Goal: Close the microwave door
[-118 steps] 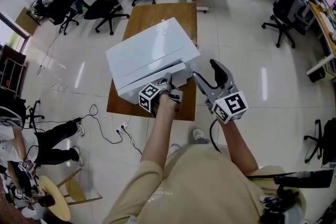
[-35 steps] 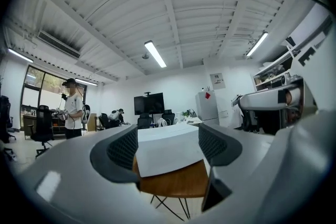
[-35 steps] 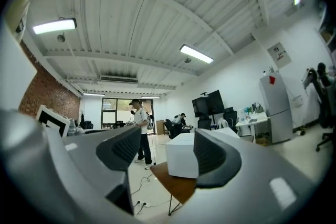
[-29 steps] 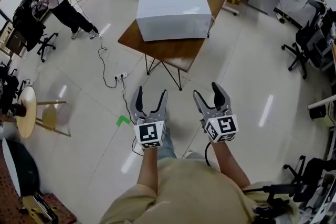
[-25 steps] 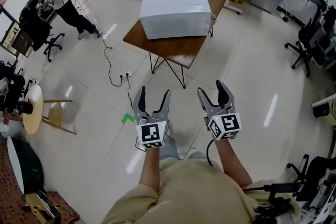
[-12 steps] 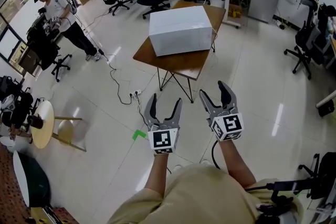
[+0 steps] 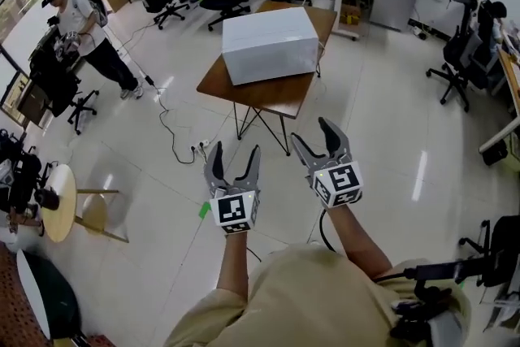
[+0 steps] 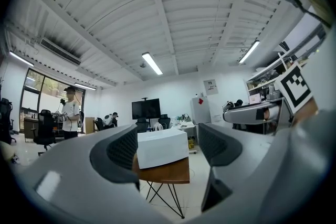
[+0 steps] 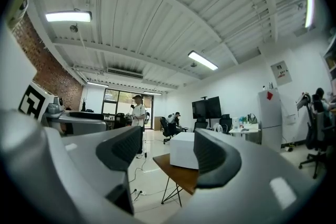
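The white microwave [image 7: 270, 43] stands on a brown wooden table [image 7: 280, 93] across the room, and no door swings out from it. My left gripper [image 7: 234, 154] and right gripper [image 7: 313, 134] hang over the tiled floor, well short of the table. Both are open and empty. In the left gripper view the microwave [image 8: 161, 147] and table [image 8: 168, 173] show far off between the left gripper's [image 8: 168, 145] spread jaws. The right gripper view frames the microwave [image 9: 184, 150] on the table [image 9: 181, 170] between the right gripper's [image 9: 167, 152] jaws.
A person [image 7: 81, 28] stands at the left near office chairs. A cable [image 7: 175, 134] runs over the floor to a power strip by the table's legs. A green tape mark [image 7: 205, 209] lies near my left gripper. A round side table [image 7: 61, 203] is at the left, a chair [image 7: 459, 61] at the right.
Several seconds ago both grippers were at the microwave's front; now they are far back from the table. Over the last second the view shifted and both grippers stayed open.
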Motion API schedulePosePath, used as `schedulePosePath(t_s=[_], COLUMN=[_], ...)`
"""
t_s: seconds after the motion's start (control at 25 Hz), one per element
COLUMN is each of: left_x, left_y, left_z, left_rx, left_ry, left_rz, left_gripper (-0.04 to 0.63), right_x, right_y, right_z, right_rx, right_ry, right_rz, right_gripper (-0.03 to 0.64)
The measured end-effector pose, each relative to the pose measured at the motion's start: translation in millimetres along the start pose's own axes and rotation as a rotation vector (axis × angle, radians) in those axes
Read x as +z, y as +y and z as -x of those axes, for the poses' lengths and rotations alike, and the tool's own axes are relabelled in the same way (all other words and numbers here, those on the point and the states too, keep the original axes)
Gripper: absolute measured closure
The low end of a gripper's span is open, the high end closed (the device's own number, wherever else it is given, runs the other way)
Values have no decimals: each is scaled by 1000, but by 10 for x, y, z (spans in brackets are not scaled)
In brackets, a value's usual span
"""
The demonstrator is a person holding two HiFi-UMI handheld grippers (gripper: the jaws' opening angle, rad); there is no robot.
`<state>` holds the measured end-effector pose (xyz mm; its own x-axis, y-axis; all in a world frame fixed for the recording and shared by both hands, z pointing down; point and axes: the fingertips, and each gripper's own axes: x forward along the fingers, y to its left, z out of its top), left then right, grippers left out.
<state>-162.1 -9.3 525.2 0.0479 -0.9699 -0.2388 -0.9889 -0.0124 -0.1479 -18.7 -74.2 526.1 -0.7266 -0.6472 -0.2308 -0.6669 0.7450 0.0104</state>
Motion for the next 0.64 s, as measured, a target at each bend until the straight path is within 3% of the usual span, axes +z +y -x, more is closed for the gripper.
schedulePosePath(t_s=[0.12,0.32,0.64], left_x=[333,713,799], left_y=[445,-53,-166], left_z=[0,-315,-505], left_rx=[26,25,18], left_ry=[19,34,8], left_rz=[64,103,89], left_gripper=[244,244,244], right_x=[196,817,824], right_y=[309,-37,-178], right_z=[-434,-312,-294], right_rx=[25,48,52], right_ry=[56,65,66], right_rz=[-16,40,55], right_gripper=[308,308,308])
